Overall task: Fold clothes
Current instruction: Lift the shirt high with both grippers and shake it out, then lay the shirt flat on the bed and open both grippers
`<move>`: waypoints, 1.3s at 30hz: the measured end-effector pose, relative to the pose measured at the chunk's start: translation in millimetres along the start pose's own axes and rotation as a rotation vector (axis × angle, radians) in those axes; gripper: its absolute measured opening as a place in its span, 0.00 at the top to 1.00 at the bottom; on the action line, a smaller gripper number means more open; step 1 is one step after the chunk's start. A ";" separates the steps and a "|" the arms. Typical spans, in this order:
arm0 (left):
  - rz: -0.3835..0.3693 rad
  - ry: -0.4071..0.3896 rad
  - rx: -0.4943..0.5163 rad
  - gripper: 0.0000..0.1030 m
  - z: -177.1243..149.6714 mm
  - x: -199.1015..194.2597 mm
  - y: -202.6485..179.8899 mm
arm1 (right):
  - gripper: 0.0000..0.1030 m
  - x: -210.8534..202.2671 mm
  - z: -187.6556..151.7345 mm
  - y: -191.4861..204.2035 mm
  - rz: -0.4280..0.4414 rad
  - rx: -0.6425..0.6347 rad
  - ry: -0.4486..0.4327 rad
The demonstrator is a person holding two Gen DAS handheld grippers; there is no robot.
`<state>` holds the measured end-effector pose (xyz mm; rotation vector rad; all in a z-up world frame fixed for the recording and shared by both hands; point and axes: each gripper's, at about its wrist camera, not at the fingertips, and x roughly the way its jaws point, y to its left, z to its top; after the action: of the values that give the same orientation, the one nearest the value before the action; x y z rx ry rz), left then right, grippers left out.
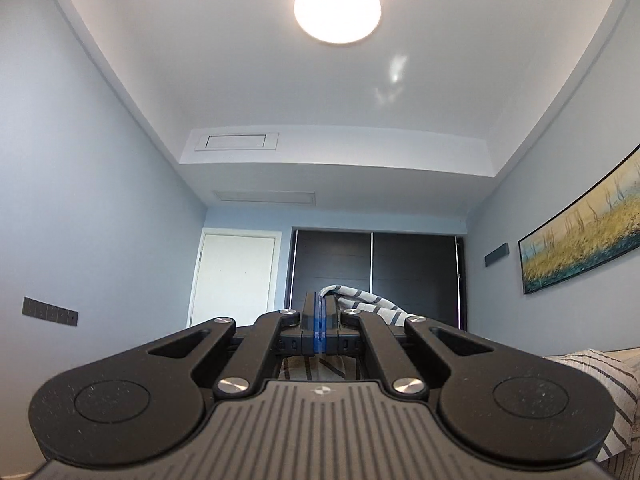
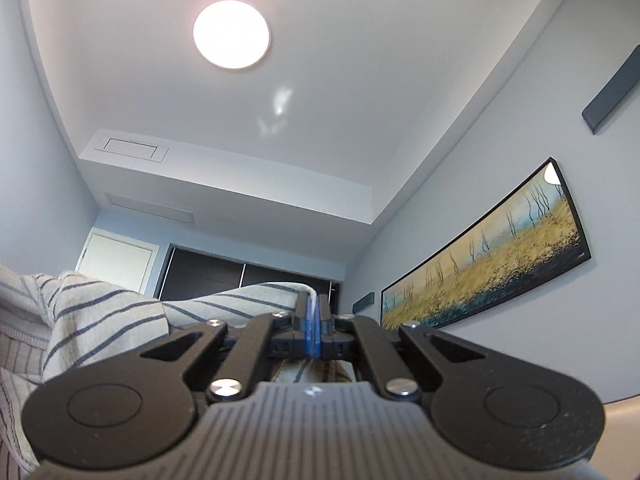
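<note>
1. the striped cloth (image 2: 100, 316) hangs lifted in the air, stretched between both grippers.
2. the left gripper (image 1: 320, 314) has its jaws pressed together on one edge.
3. the right gripper (image 2: 314, 312) pinches another edge likewise.
4. behind stand a dark wardrobe (image 1: 376, 272) and a painting (image 2: 488, 256).

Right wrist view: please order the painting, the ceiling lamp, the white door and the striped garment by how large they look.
1. Striped garment, though nearness inflates it
2. Painting
3. Ceiling lamp and white door look about alike; unranked.
</note>
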<state>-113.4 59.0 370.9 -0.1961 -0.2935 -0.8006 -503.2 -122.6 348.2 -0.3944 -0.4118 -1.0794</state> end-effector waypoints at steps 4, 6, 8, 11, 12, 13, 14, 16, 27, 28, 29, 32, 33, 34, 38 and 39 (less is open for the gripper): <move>0.001 0.035 0.012 1.00 -2.3 5.8 -0.4 | 0.98 6.4 -3.7 3.4 0.004 -0.009 0.044; 0.005 0.086 0.020 1.00 -12.3 17.8 -0.5 | 0.98 16.8 -14.9 7.1 0.013 -0.008 0.088; 0.009 0.138 0.027 1.00 -23.7 31.3 -0.4 | 0.98 30.1 -32.3 12.1 0.028 -0.004 0.157; 0.024 0.261 0.053 1.00 -56.9 61.8 -0.1 | 0.98 59.1 -72.4 24.6 0.059 0.010 0.285; 0.029 0.309 0.068 1.00 -72.8 72.1 0.3 | 0.98 69.2 -88.9 30.8 0.067 0.006 0.327; 0.035 0.356 0.082 1.00 -88.7 82.4 0.8 | 0.98 79.3 -105.4 37.0 0.075 0.002 0.369; 0.042 0.402 0.098 1.00 -105.6 93.4 0.9 | 0.98 89.3 -122.4 43.7 0.082 -0.004 0.411; 0.054 0.486 0.131 1.00 -142.5 117.9 -0.1 | 0.98 108.2 -160.3 59.6 0.091 -0.028 0.489; 0.083 0.936 0.296 1.00 -398.0 243.9 -2.3 | 0.98 222.5 -437.9 154.5 0.189 -0.164 0.936; 0.085 0.972 0.302 1.00 -421.8 252.9 -2.4 | 0.98 231.0 -465.3 162.9 0.194 -0.172 0.973; 0.087 1.008 0.309 1.00 -445.6 262.0 -2.5 | 0.98 237.3 -492.1 171.4 0.200 -0.180 1.010; 0.093 1.116 0.329 1.00 -516.9 289.1 -2.9 | 0.98 255.7 -570.7 196.2 0.218 -0.212 1.121; 0.094 1.147 0.336 1.00 -538.2 296.0 -3.6 | 0.98 259.2 -592.6 202.5 0.223 -0.227 1.151; 0.094 1.171 0.345 1.00 -554.4 299.6 -4.0 | 0.98 262.1 -612.7 207.2 0.230 -0.241 1.178; 0.099 1.263 0.370 1.00 -606.6 310.0 2.1 | 0.98 269.6 -672.0 218.6 0.258 -0.272 1.276; 0.099 1.284 0.367 1.00 -617.1 311.0 4.2 | 0.98 270.0 -680.3 216.9 0.273 -0.263 1.300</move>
<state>208.0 -322.3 -107.5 0.6449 0.7766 -0.6256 -108.6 -576.8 -121.8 0.0781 0.9178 -0.9164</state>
